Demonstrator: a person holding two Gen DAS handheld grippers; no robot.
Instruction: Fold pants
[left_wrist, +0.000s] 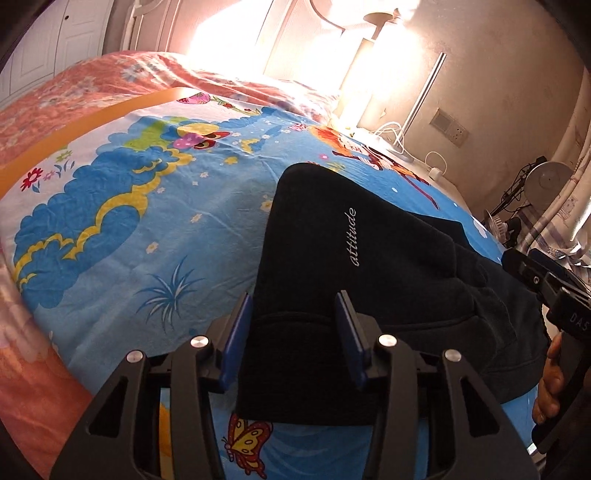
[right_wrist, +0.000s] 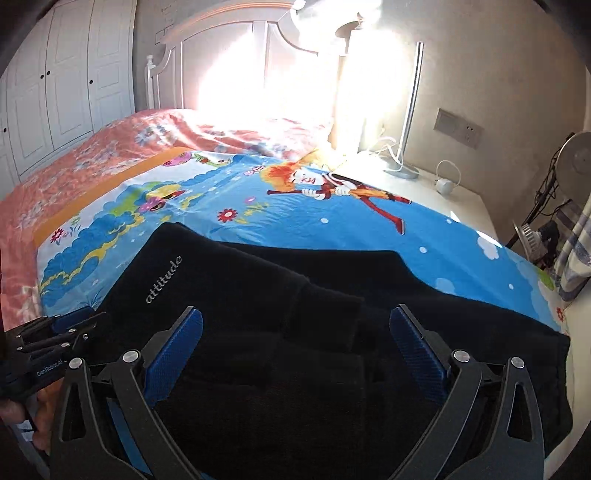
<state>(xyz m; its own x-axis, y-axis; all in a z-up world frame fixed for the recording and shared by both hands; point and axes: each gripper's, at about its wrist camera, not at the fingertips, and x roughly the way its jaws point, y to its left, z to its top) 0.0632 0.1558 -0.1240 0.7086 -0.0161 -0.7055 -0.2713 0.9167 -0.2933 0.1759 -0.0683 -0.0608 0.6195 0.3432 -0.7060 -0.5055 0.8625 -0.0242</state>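
The left gripper is seen with its jaws parted over the near end of the black pants, nothing being pinched, it seems. The right gripper is spread wide above the same cloth, released. The pants are laid folded on the cartoon-printed blue sheet. Beyond, an orange floral quilt and a white headboard are lit by glare.
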